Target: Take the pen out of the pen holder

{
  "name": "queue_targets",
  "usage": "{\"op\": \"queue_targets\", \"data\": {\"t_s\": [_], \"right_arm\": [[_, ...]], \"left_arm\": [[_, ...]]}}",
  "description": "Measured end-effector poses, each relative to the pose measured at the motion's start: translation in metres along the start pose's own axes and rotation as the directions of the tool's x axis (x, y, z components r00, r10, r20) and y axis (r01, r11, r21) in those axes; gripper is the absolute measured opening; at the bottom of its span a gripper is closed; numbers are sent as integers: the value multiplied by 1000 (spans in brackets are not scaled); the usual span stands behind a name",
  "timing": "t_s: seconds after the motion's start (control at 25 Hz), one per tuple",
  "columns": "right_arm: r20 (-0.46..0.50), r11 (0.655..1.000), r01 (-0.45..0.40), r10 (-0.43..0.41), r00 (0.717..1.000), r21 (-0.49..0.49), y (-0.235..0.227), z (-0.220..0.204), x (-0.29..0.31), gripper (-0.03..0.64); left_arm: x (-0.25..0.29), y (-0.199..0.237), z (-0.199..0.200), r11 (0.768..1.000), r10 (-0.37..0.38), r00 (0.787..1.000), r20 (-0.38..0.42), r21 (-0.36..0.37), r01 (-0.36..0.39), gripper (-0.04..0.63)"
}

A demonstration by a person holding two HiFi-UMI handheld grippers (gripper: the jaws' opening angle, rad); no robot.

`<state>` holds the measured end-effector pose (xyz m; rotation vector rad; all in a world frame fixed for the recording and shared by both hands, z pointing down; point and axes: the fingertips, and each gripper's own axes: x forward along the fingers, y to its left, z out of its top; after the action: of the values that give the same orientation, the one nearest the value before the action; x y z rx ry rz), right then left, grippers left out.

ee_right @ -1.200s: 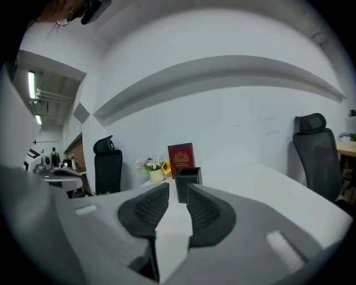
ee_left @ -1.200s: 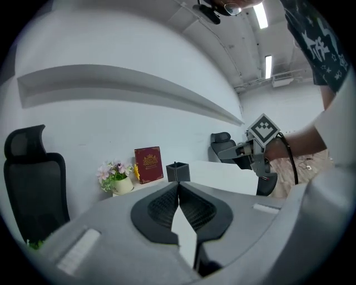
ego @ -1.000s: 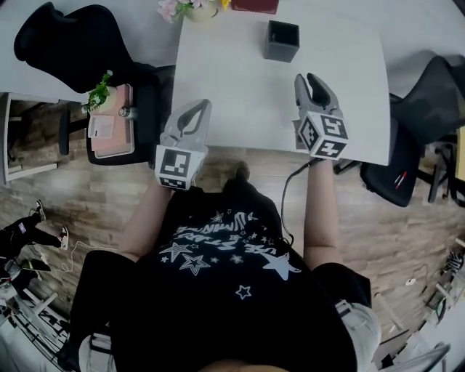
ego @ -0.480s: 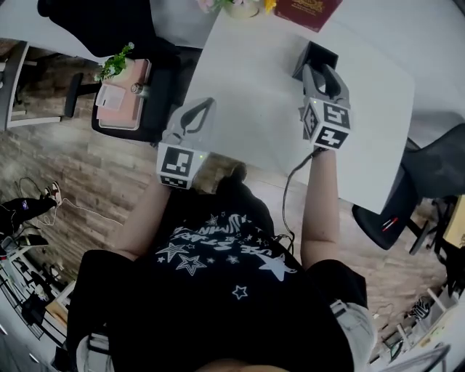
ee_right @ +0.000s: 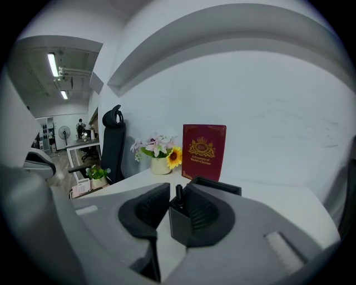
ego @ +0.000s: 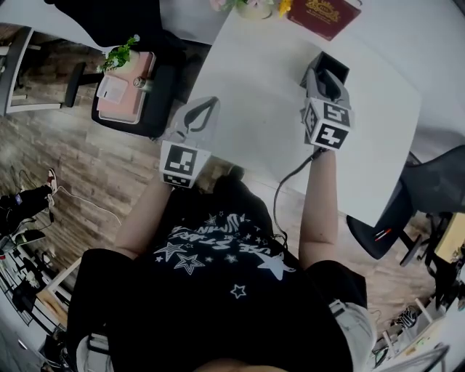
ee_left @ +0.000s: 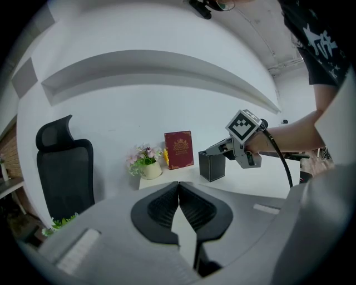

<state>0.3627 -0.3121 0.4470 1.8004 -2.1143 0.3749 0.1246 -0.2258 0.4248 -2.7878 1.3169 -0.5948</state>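
A black square pen holder [ego: 338,69] stands on the white table [ego: 254,87], far right of the middle. My right gripper [ego: 325,83] reaches it. In the right gripper view the holder's near corner [ee_right: 179,225] and a dark pen top [ee_right: 179,192] stand between the jaws. The jaws are closing, with a gap still showing on both sides of the pen. My left gripper [ego: 200,115] hovers over the table's near left edge, shut and empty, its tips [ee_left: 178,185] meeting. The left gripper view shows the holder [ee_left: 212,166] with the right gripper [ee_left: 211,151] at its top.
A red book [ego: 325,13] and a pot of flowers [ee_left: 147,164] stand at the table's back edge by the wall. A black office chair [ee_left: 64,167] is at the left. Another chair [ego: 123,87] carries a pink item and a small plant. A dark chair [ego: 436,182] sits at the right.
My right gripper has travelled forward from the table's near part to the pen holder. My left gripper has edged forward a little. The head view has swung.
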Motion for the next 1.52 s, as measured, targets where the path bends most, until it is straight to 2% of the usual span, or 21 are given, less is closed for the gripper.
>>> {"op": "queue_targets", "data": {"t_s": [0.08,0.12,0.28,0.52,0.72,1.04,1.28,1.52], "right_arm": [[-14,1000,10,-10,1000,-8,-2,-3,0,51],[-14,1000,14,-14,1000,-22,-3,-3,0,44],[9,996,31,-30,999,-81,-2,4,-5,43],[85,995,68,-62,994,-72,-1,34,-28,43],[171,990,130,-121,978,-46,4,57,-58,43],[241,967,253,-248,938,8,30,85,-117,43],[229,951,304,-307,924,52,62,80,-148,43],[203,933,346,-358,911,94,103,64,-168,41]], "left_arm": [[1,1,-2,1000,4,1000,-3,-8,-4,12],[1,2,-3,1000,5,1000,-6,-14,-5,12],[0,2,-8,1000,3,1000,-18,-25,-4,12],[-10,6,-4,1000,-6,1000,-3,-17,6,12],[-25,16,-2,1000,-20,1000,18,-21,20,12],[-57,36,-7,994,-95,994,53,-40,97,11],[-68,55,-8,984,-168,982,85,-41,172,11],[-79,67,-9,965,-257,959,121,-25,262,11]]}}
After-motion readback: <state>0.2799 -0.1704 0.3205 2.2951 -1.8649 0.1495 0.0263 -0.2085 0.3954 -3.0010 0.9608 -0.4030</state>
